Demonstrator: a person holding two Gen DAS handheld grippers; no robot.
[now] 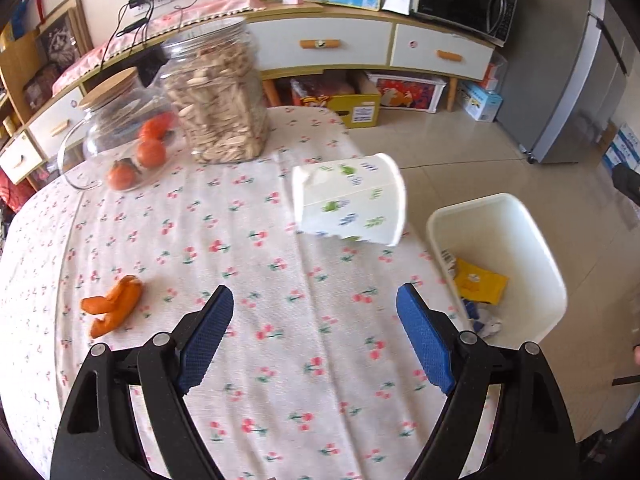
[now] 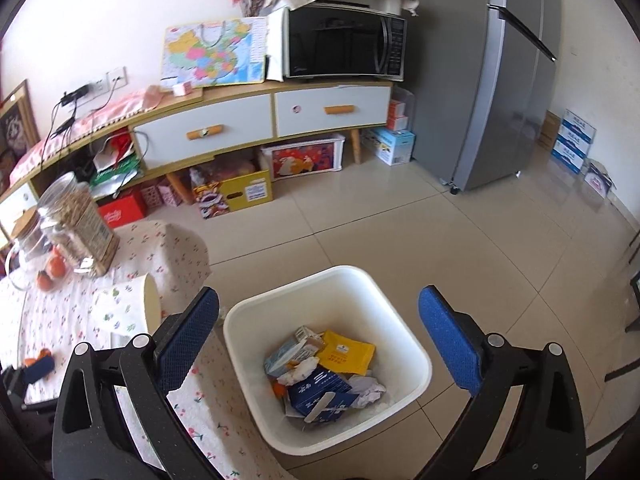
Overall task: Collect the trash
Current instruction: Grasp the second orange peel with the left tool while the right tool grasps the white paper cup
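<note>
A white paper cup (image 1: pixel 348 200) with green and blue prints lies on its side on the cherry-print tablecloth (image 1: pixel 280 360), near the table's right edge. It also shows in the right wrist view as the cup (image 2: pixel 124 308). A piece of orange peel (image 1: pixel 114 308) lies on the cloth to the left. My left gripper (image 1: pixel 316 296) stands open over the cloth, short of the cup, nothing between its blue pads. The white trash bin (image 2: pixel 340 304) holds wrappers, small boxes and crumpled paper. My right gripper (image 2: pixel 320 296) hangs open above it, empty.
A tall jar of dried slices (image 1: pixel 218 100) and a lidded glass jar with oranges (image 1: pixel 128 136) stand at the table's far side. The bin (image 1: pixel 512 240) sits on the tiled floor beside the table. Behind are a cabinet (image 2: pixel 240 120), microwave (image 2: pixel 344 40) and fridge (image 2: pixel 500 80).
</note>
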